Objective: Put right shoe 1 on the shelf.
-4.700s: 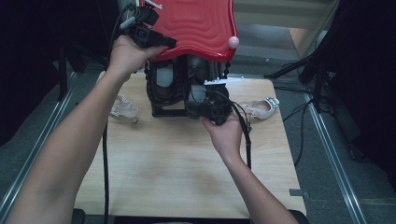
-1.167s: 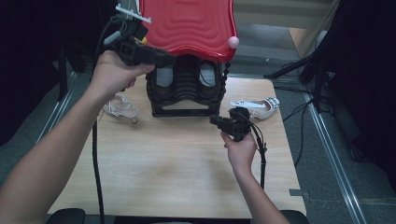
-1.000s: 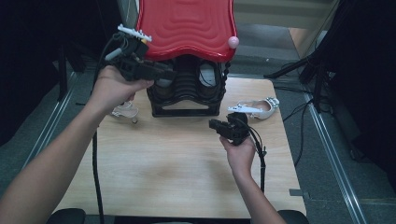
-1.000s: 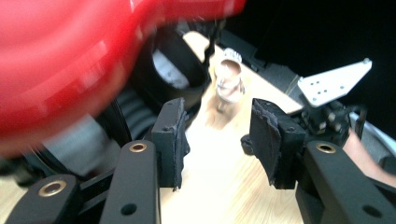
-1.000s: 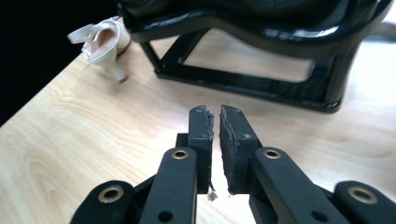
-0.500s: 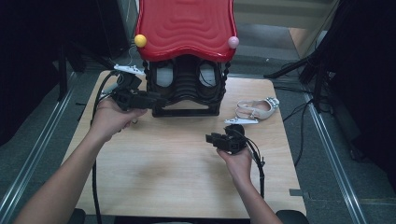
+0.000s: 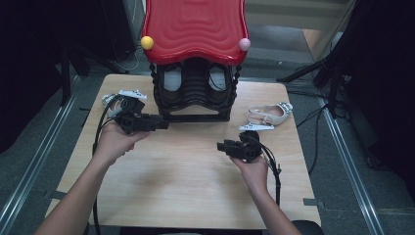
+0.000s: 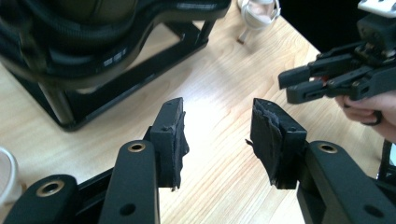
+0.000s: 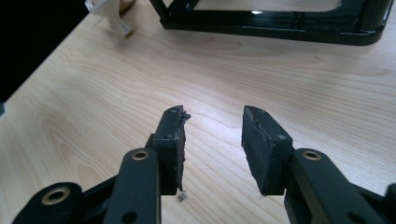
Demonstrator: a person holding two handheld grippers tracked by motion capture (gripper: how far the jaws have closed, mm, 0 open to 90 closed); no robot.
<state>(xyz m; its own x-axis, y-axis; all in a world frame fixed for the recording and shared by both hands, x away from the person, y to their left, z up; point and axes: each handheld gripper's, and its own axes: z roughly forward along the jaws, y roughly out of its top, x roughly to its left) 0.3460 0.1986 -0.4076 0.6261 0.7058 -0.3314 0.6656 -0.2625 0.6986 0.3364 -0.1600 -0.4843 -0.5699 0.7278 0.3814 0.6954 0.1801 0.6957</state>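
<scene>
Above the bare counter (image 7: 186,171), both grippers empty: left gripper (image 8: 217,135) fingers about half apart, right gripper (image 9: 212,140) fingers just opened wider, nothing between. Nearest thing, a pale sandal (image 7: 266,116), lying behind the right gripper, long axis across the counter, near the right edge. Open wood between both hands.

Rack top (image 7: 195,29), upper centre: glossy red, rippled wave pattern. Knobs: yellow (image 7: 147,42) at its left corner, pink (image 7: 244,44) at its right. Rack frame (image 7: 194,95): black. Table (image 7: 186,186): pale wood grain. Sandal (image 7: 266,116), right of centre: beige, white sole. Both grippers, left (image 7: 164,123) and right (image 7: 221,145): black.
</scene>
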